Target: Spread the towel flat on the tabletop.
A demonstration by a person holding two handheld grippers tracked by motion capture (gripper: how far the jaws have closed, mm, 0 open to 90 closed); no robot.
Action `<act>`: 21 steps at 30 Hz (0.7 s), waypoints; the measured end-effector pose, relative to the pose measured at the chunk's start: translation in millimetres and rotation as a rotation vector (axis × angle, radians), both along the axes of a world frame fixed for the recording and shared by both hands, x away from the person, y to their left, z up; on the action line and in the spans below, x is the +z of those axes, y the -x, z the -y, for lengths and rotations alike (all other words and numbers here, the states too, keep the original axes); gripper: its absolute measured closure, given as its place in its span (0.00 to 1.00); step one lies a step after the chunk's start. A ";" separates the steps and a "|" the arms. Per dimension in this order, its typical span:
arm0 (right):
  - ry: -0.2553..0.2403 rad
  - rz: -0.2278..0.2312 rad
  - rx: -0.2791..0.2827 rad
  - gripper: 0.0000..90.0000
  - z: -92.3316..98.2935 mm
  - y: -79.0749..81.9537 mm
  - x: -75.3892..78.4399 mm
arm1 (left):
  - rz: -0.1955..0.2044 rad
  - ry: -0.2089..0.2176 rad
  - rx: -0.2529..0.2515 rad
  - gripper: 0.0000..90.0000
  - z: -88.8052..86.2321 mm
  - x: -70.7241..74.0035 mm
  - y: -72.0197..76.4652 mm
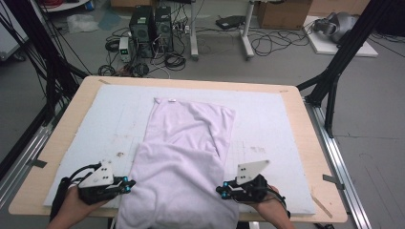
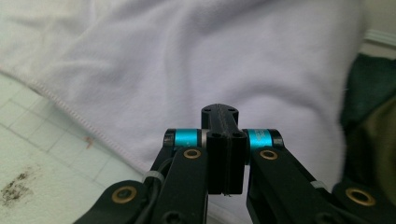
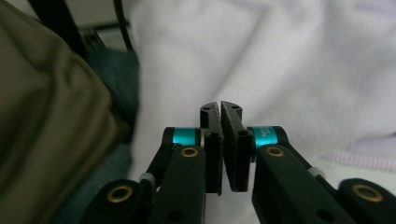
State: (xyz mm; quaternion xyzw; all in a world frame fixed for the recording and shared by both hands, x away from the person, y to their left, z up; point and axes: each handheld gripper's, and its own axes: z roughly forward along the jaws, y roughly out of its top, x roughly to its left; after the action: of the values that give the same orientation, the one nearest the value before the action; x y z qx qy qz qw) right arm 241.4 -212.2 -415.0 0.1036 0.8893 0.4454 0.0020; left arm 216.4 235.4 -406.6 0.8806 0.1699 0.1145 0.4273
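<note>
On the table (image 1: 57, 143), which carries a pale blue-grey mat (image 1: 110, 114), lies a white towel (image 1: 186, 152). It runs lengthways away from the person, and its near end hangs over the table's front edge toward the person's lap. The far half looks partly doubled over, with a diagonal fold line running down its right side and a small label at the far left corner. The cloth is rumpled rather than smoothed flat.

The left tool (image 1: 128, 183) sits at the towel's near left edge, and the right tool (image 1: 220, 192) at its near right edge, each held in a hand low over the table. The left gripper view looks along jaws that are pressed together, with the hemmed towel edge (image 2: 70, 112) running just past them; whether any cloth is pinched between the pads cannot be told. The right gripper view shows jaws almost meeting, a thin slit between them, with white cloth behind and no clear sign of fabric caught in the slit.

Judged from this, the folding is at an early to middle stage: one rough fold appears made at the far end, while the near half seems not yet folded. Securing both near edges, lifting them and laying them over would be what remains, followed by smoothing.
</note>
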 end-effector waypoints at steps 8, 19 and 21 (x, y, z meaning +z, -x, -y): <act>-0.051 0.031 -0.138 0.78 17.2 -18.9 16.4 | -0.002 -0.011 0.057 0.68 13.0 -10.8 -31.4; 0.089 -0.051 -0.019 0.88 -39.3 -29.7 -29.6 | -0.087 -0.076 -0.011 0.97 36.6 -32.1 -52.7; 0.089 -0.040 0.008 0.94 -39.7 -26.9 -29.1 | -0.087 -0.087 -0.019 0.97 32.5 -30.0 -47.0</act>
State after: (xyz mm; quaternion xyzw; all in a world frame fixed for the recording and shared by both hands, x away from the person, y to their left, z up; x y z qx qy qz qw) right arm 268.3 -172.5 -444.1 0.1087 0.9085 0.4032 -0.0128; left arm 263.4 202.9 -436.6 0.9041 0.1749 0.0792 0.3817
